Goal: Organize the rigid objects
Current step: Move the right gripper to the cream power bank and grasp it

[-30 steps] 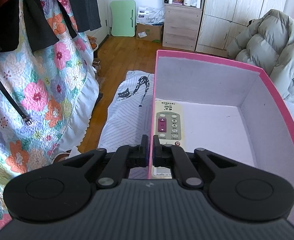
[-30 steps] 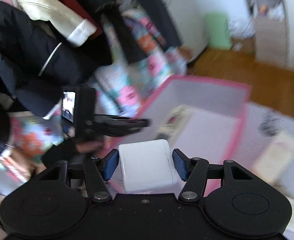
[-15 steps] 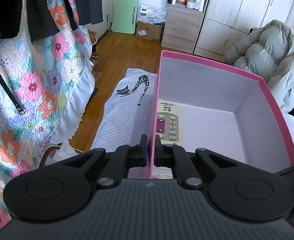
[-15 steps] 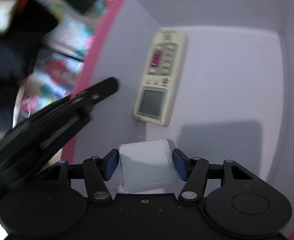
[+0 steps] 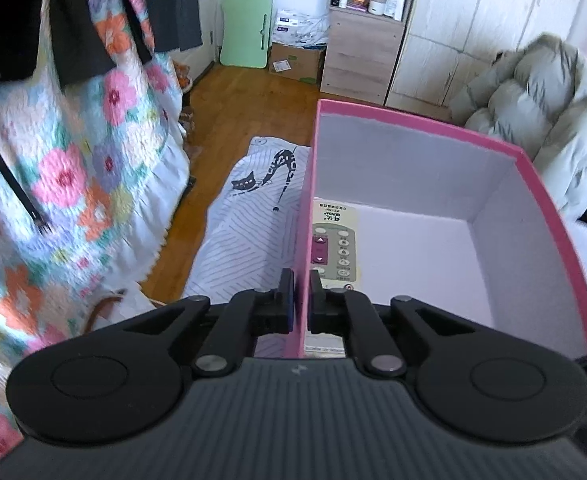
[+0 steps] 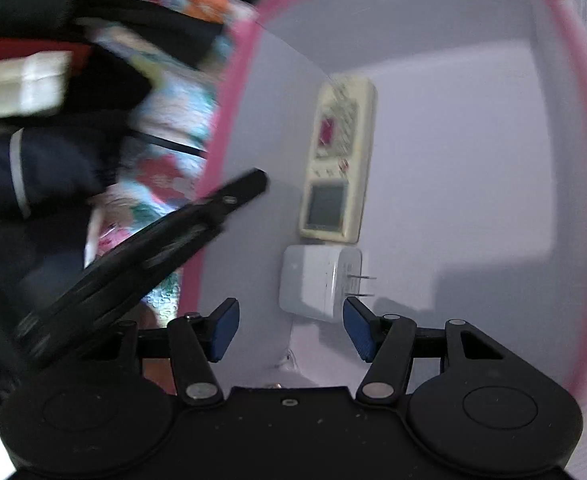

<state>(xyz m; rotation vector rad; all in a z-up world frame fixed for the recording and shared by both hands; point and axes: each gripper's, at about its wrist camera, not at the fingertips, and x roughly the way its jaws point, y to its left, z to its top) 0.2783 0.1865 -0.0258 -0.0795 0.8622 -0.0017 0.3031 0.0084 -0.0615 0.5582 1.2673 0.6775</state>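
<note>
Boxy white plug adapter (image 6: pixel 317 286), smooth-sided

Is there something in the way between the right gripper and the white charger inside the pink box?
Nothing visible. The white charger lies on the pink box floor just ahead of the open right gripper. The remote lies beyond it, and the left gripper clamps the side wall.

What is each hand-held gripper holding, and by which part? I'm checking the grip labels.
The left hand-held gripper is shut on the pink box, pinching its side wall. The right hand-held gripper holds nothing; the white charger lies ahead of its open jaws.
</note>
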